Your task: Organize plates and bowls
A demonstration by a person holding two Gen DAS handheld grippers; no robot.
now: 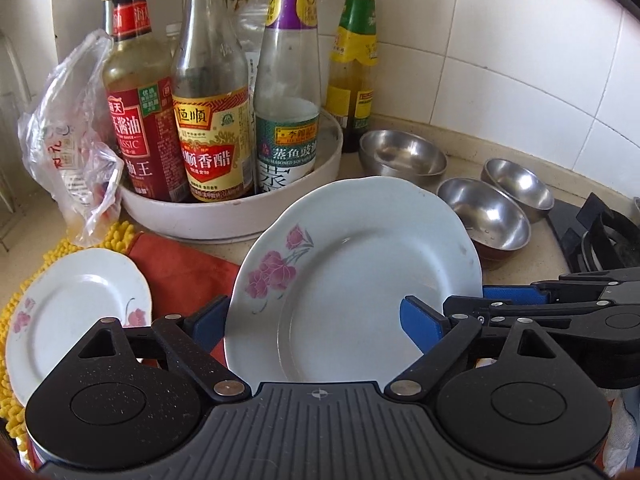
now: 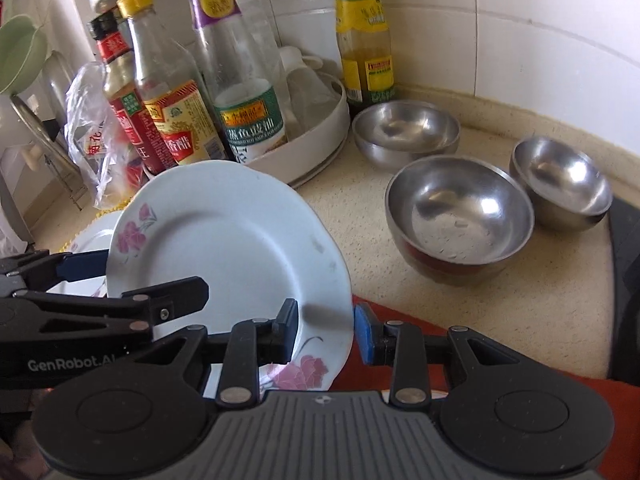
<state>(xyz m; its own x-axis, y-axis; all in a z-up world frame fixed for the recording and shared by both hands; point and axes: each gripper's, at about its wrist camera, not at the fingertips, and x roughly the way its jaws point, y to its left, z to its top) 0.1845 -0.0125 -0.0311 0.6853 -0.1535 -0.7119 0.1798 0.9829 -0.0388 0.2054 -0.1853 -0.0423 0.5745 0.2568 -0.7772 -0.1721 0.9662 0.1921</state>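
A white plate with pink flowers [image 1: 352, 276] is held tilted above the counter between both grippers; it also shows in the right wrist view [image 2: 232, 248]. My left gripper [image 1: 320, 320] has its blue pads on either side of the plate's near-left rim. My right gripper [image 2: 326, 334] is closed on the plate's right rim; it shows in the left wrist view [image 1: 508, 300]. A second flowered plate [image 1: 76, 312] lies at the left on a yellow mat. Three steel bowls [image 2: 460, 212] [image 2: 404, 132] [image 2: 560, 180] stand on the counter at the right.
A white round tray [image 1: 240, 212] with sauce bottles [image 1: 212, 120] stands behind the plates. A plastic bag [image 1: 68, 148] sits at its left. A red cloth [image 1: 180, 264] lies under the held plate. A black stove [image 1: 600, 236] is at the far right. Tiled wall behind.
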